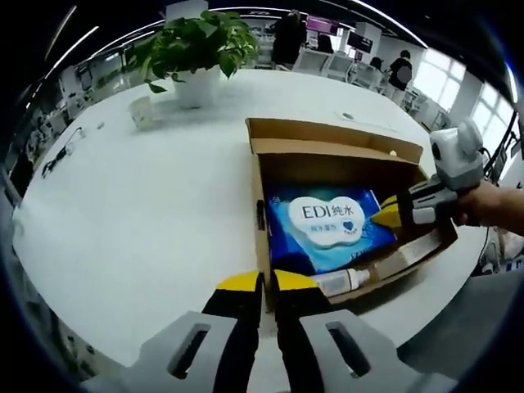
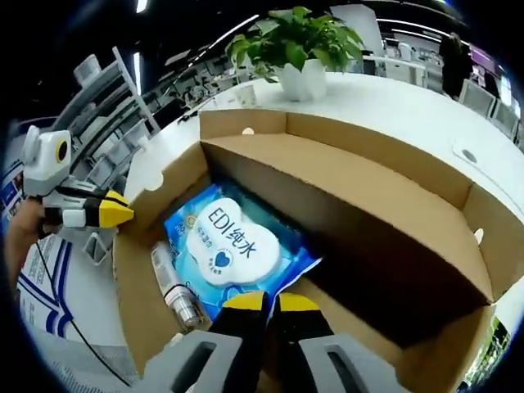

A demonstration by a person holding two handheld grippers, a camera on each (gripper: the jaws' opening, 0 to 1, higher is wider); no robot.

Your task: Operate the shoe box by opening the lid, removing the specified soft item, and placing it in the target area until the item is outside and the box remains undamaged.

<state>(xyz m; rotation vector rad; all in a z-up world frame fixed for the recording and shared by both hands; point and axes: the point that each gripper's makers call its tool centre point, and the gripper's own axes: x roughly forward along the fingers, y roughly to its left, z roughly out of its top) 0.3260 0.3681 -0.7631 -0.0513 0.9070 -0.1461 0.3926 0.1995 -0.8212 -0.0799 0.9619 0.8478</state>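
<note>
Reaching with narrow right gripper (image 2: pixel 264 301) fingertips touching wipes pack (image 2: pixel 232 246) inside opened shoe box (image 2: pixel 385 205) (lid already up), left gripper (image 1: pixel 260 283) near-closed, empty, outside box wall; extraction and placement remaining.

1. Your left gripper (image 1: pixel 268 284) sits low at the table's near edge, its yellow-tipped jaws drawn together with only a thin slit between them.
2. Your right gripper (image 2: pixel 264 304) has its jaws together too, pointing downward.
3. Your right hand (image 1: pixel 483 205) grips its handle from the table's right edge.
</note>
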